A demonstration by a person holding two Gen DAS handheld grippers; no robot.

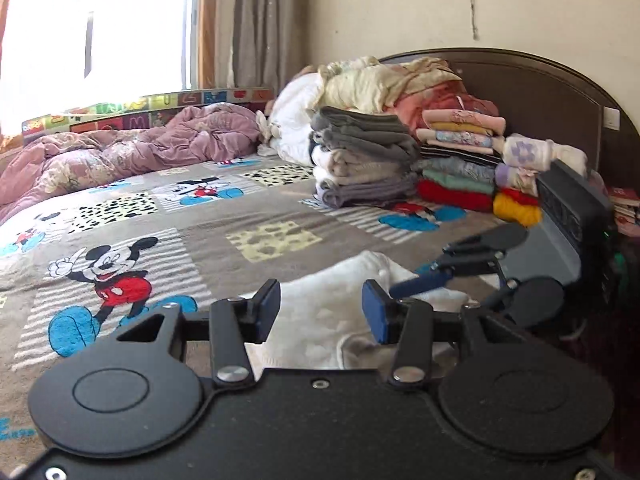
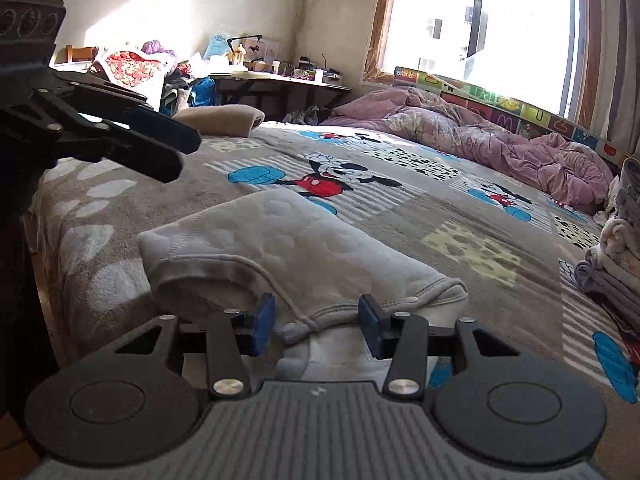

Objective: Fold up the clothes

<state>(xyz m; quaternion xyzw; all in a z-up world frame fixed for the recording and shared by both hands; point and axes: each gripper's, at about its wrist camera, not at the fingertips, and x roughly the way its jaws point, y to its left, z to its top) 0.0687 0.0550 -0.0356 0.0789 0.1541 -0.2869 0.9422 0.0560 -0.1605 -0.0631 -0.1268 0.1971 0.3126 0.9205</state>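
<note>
White folded cloth (image 2: 296, 252) lies on the bed (image 2: 460, 208) right ahead of both spread, empty tools, left tool (image 1: 320, 312) and right tool (image 2: 316, 322), running away from the right one.

A folded garment (image 2: 288, 248) lies on the bedspread (image 2: 400, 208) — stacked clothes (image 1: 368, 156) behind it, near the headboard (image 1: 540, 92).

The colourful play mat (image 2: 500, 104) standing along the window edge of the bed carries letter tiles: a yellow "M" on a dark red square and a "U" on a yellow-green one. In the left wrist view the mat (image 1: 140, 110) shows the "M", perhaps a "Z". Nothing else reads clearly.
</note>
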